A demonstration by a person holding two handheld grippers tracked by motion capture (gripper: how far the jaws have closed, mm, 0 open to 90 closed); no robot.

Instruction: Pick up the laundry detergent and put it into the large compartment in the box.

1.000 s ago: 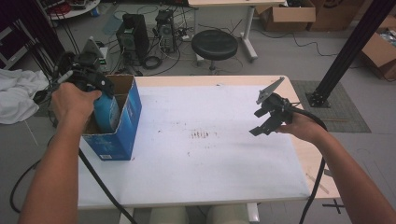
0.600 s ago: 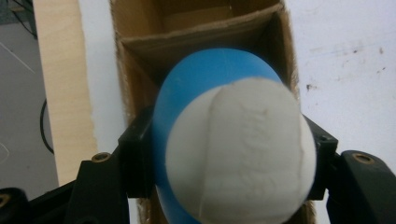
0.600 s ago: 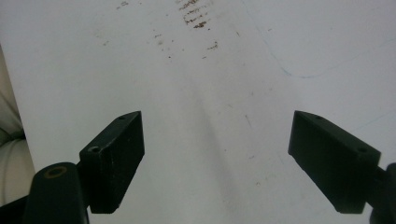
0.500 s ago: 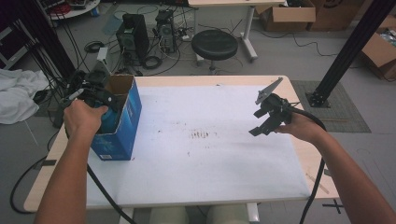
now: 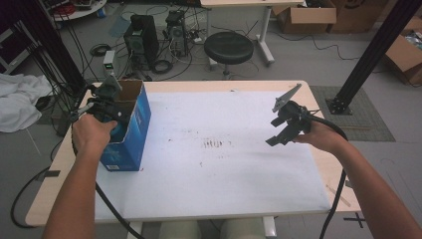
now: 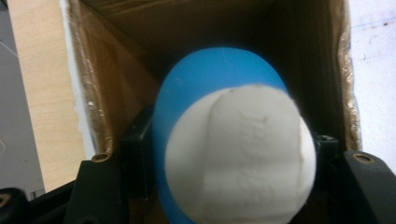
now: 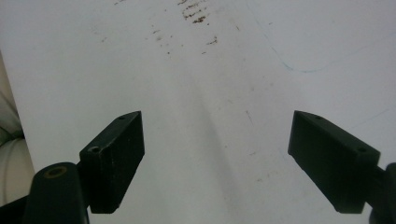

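A blue and white ball point(image 6: 229, 140) sits clamped between the two black jaws of my left gripper point(image 6: 229, 158), just above the open mouth of a blue cardboard box point(image 5: 127, 132). The box's brown inner walls point(image 6: 116, 70) surround the ball on all sides. In the high view my left gripper point(image 5: 113, 114) is at the box's top near the table's left side, and a bit of the blue ball point(image 5: 118, 130) peeks out by the hand. My right gripper point(image 5: 282, 125) hovers over the right part of the white table top point(image 5: 224, 164), jaws wide apart and empty point(image 7: 215, 163).
The blue box stands upright near the left edge of the table. Small brown stains point(image 5: 215, 144) mark the table's middle. Beyond the table are a black stool point(image 5: 229, 47), computer towers point(image 5: 142, 35), cardboard boxes and a black post point(image 5: 370, 55) at the right.
My left hand has moved toward me and down along the box, with the ball lowered into its opening. The right gripper has stayed where it was.
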